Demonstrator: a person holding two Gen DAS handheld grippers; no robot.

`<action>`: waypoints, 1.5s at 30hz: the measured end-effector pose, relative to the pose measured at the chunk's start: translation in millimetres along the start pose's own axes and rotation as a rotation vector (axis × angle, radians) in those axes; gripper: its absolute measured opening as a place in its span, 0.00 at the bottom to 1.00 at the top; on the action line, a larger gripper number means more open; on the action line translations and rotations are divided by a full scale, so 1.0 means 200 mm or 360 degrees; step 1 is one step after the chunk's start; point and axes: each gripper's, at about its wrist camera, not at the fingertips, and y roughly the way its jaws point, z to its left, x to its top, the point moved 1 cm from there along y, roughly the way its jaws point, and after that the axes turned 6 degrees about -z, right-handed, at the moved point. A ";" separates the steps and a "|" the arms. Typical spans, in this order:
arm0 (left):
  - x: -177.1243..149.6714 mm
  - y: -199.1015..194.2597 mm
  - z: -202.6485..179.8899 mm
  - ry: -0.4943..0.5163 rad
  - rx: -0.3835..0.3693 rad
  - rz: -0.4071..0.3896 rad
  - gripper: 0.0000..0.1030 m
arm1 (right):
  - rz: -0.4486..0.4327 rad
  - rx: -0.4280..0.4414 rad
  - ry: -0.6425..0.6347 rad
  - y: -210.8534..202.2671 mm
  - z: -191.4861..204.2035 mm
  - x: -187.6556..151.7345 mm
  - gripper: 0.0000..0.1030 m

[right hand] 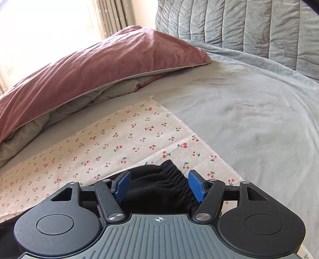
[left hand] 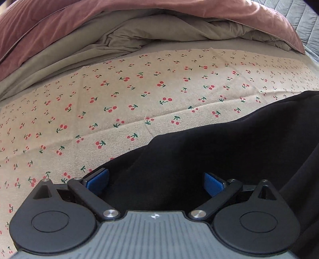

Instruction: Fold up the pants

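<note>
Black pants (left hand: pixel 209 143) lie on a cherry-print cloth (left hand: pixel 119 95) spread over the bed. In the left wrist view my left gripper (left hand: pixel 156 181) hovers over the pants' edge with its blue pads (left hand: pixel 98 178) far apart and only loose dark fabric below the gap. In the right wrist view the gathered elastic waistband (right hand: pixel 171 175) of the pants (right hand: pixel 157 191) sits between the blue pads (right hand: pixel 196 186) of my right gripper (right hand: pixel 159 186). The jaws stand wide and do not pinch the cloth.
A bunched pink and beige duvet (right hand: pixel 89 65) lies along the far side of the cherry cloth (right hand: pixel 111 143). Grey bedsheet (right hand: pixel 249 119) stretches to the right, ending at a quilted grey headboard (right hand: pixel 249 24). Curtains (right hand: pixel 111 16) hang by a bright window.
</note>
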 end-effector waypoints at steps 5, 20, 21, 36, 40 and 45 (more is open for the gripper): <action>-0.02 -0.05 -0.02 0.0031 -0.0039 -0.0092 0.56 | 0.0228 -0.0062 -0.0143 0.32 0.03 0.04 0.31; 0.16 -0.15 0.00 -0.0202 0.0265 -0.0256 0.00 | -0.0133 -0.0087 -0.0201 0.12 0.11 0.32 0.17; 0.16 -0.14 -0.01 -0.0182 0.0292 -0.0249 0.00 | -0.0149 -0.0078 -0.0220 0.13 0.14 0.32 0.17; 0.19 -0.39 -0.01 -0.0242 0.0400 -0.0364 0.00 | -0.0163 -0.0024 -0.0299 0.05 0.29 0.40 0.17; 0.04 -0.83 -0.13 -0.0079 0.0419 -0.0631 0.00 | -0.0494 0.0254 -0.0206 -0.42 0.22 0.51 0.17; -0.54 -1.08 -0.43 0.0587 0.0378 -0.0505 0.00 | -0.0745 0.0617 -0.0252 -0.97 -0.22 0.15 0.17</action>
